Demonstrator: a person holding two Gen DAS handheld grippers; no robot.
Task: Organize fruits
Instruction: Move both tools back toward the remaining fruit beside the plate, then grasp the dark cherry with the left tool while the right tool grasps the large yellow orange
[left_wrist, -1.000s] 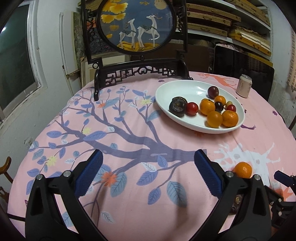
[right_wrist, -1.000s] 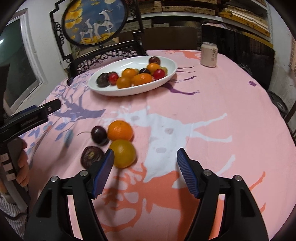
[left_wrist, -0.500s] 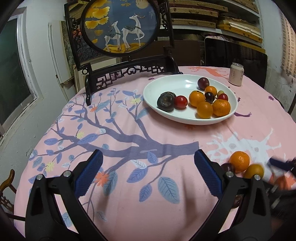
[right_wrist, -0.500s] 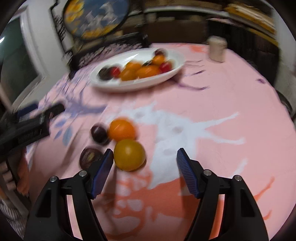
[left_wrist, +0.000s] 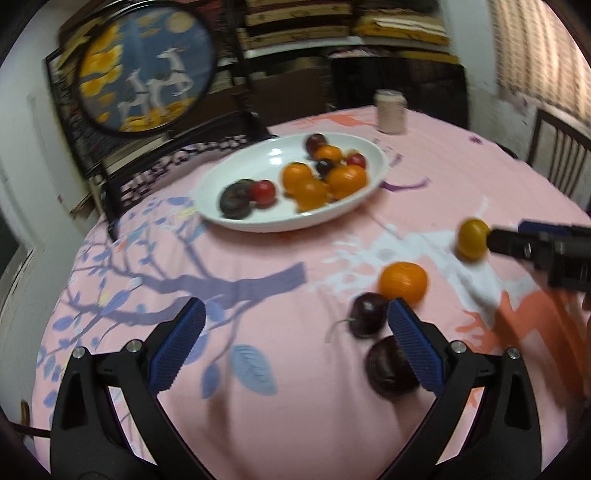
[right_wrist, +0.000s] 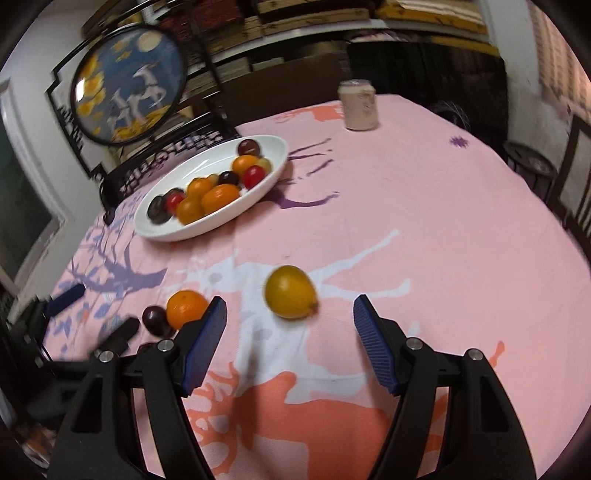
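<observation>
Both wrist views look steeply down across the table (left_wrist: 443, 155) (close in), sharing the white plate (left_wrist: 236, 218).

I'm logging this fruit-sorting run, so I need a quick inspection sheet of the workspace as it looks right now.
Surface: round table under a pink tablecloth printed with deer and branches.
Job's things: white oval dish holding oranges, red and dark fruits; loose on the cloth, a yellow-orange fruit, an orange, a dark plum and a dark purple fruit.
Clutter: drink can at the far side.
Grippers: left gripper open, empty; right gripper open, the yellow-orange fruit just ahead, untouched.
Cables: nothing seen.
Surroundings: round deer screen, shelves, chairs.
</observation>
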